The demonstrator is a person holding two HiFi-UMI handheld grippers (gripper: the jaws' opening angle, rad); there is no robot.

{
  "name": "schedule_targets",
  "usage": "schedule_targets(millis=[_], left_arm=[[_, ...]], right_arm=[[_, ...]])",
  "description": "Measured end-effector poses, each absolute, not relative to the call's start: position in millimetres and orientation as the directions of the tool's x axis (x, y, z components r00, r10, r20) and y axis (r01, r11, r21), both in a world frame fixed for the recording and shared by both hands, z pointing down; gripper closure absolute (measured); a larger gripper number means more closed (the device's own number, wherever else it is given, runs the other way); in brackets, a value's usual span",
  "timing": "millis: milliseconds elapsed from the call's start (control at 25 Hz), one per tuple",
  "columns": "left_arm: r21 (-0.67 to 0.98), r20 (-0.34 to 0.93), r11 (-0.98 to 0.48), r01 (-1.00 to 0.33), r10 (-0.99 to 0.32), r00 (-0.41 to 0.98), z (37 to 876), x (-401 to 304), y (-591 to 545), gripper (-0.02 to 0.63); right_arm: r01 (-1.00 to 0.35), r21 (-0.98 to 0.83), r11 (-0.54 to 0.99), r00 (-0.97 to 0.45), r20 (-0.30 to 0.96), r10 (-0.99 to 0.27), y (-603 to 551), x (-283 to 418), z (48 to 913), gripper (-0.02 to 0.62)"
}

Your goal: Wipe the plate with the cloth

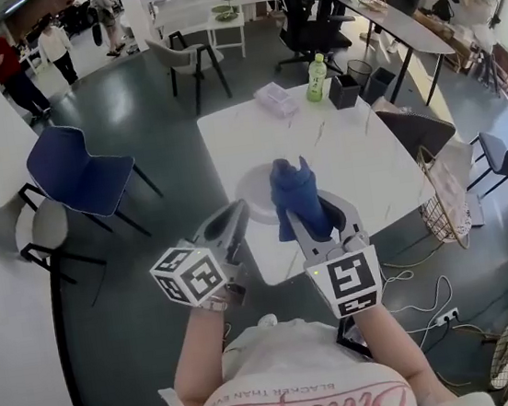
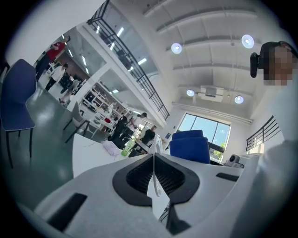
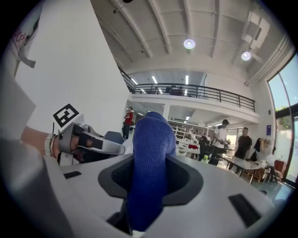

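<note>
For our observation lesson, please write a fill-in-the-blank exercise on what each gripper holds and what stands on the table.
1. The right gripper is shut on a ____ cloth.
2. The left gripper is shut on the rim of the white ____.
3. Near the far edge of the table stands a ____ bottle.

Missing words: blue; plate; green.

Pink script across the person's white shirt (image 1: 303,403) at the bottom of the head view, upside down, beginning "Blac", small dark line above it, roughly "BLACKER THAN EVER", letterless black-and-white square markers on the left hand-held gripper (image 1: 238,211) and right hand-held gripper (image 1: 313,206), green bottle (image 1: 316,78) label too small to read
</note>
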State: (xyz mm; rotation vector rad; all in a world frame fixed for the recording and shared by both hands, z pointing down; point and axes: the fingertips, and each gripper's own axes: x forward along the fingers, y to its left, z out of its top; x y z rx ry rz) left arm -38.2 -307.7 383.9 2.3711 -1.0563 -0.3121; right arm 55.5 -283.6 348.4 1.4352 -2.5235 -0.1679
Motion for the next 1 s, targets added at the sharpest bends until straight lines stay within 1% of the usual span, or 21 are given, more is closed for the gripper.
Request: schedule_targets(millis=[200,320,640,1000], left_arm=[[0.543,-0.016,-0.567,-0.619,-0.744,0.668,373,-39,-312,0.597],[0.55,-0.026,-0.572,-0.609,-0.74,0.672,370,-38,-313,0.597],[0.568,-0.033,-0.574,-0.589,-0.732,0.681,372,-43,-309,0.597],[0.56,-0.041,-0.582,-0.589,-0.73,0.682,371,-43,-311,0.596]], right_arm=[[-0.748,0.217,0.627,-0.597,0.19,-0.779,-270,12,361,0.459],[-0.725,0.226,0.651,-0.61,0.229,-0.758,-275,2,372,0.459],[-0.738,0.257,0.624,-0.567,0.267,-0.78,-289,14,385,0.459],[-0.785,0.273,0.556,-0.479,0.303,-0.824,-306,52,400,0.457]])
